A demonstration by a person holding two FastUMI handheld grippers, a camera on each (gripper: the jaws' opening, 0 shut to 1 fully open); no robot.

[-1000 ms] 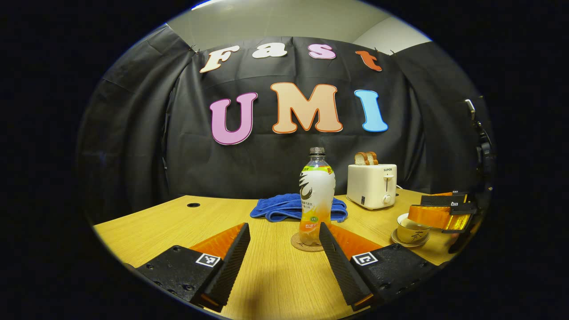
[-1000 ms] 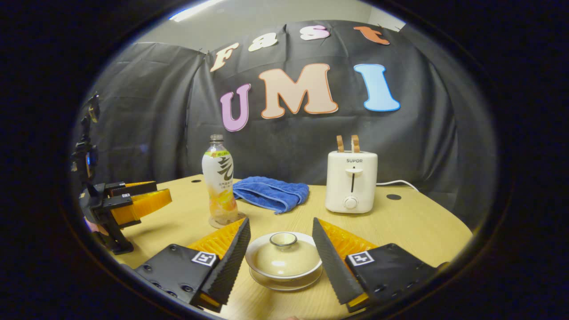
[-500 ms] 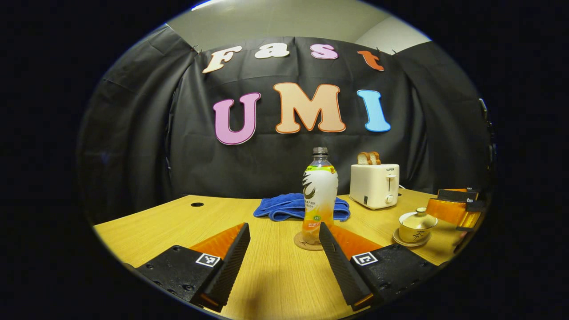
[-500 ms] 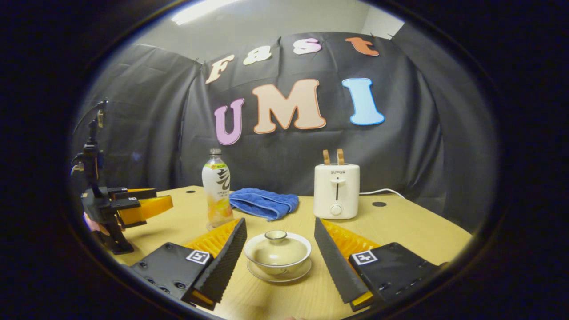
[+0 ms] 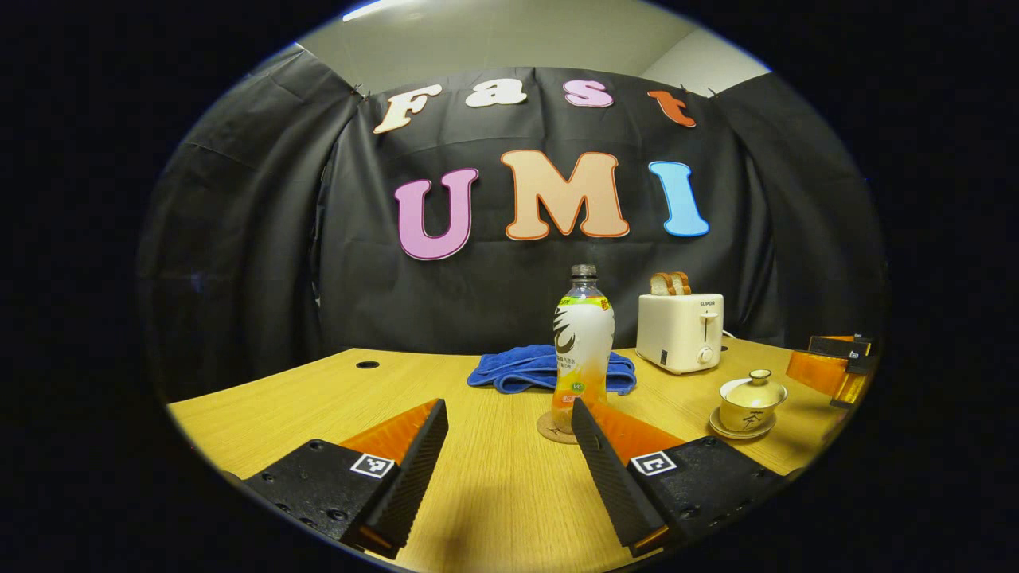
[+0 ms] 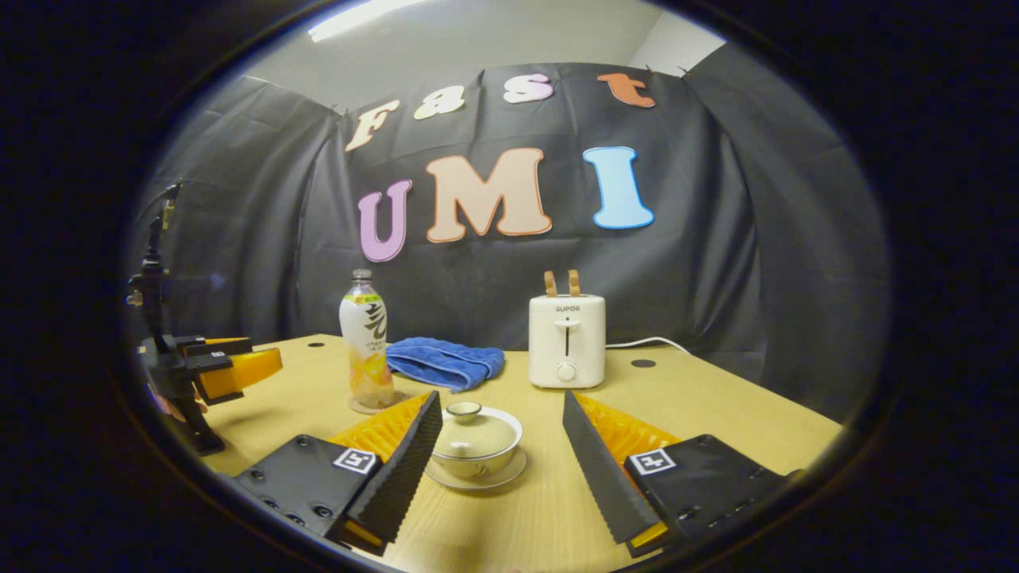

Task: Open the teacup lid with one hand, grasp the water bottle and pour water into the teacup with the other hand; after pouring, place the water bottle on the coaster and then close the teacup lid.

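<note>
Wood-grain table [image 5: 493, 477], glossy glazed teacup [image 6: 476, 446], blue terry towel [image 6: 442, 362], ridged black fingers [image 5: 418, 465].

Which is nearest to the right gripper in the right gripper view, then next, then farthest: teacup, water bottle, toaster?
1. Teacup, between the fingers, toward the left one.
2. Water bottle, farther back on the left, on its coaster.
3. Toaster, at the back, by the wall.

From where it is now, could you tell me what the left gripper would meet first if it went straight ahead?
Probably nothing near: the left gripper is open over bare table, and the bottle on its coaster stands just right of the line, behind the right finger's tip. The towel lies farther on, though depth is unclear.
</note>
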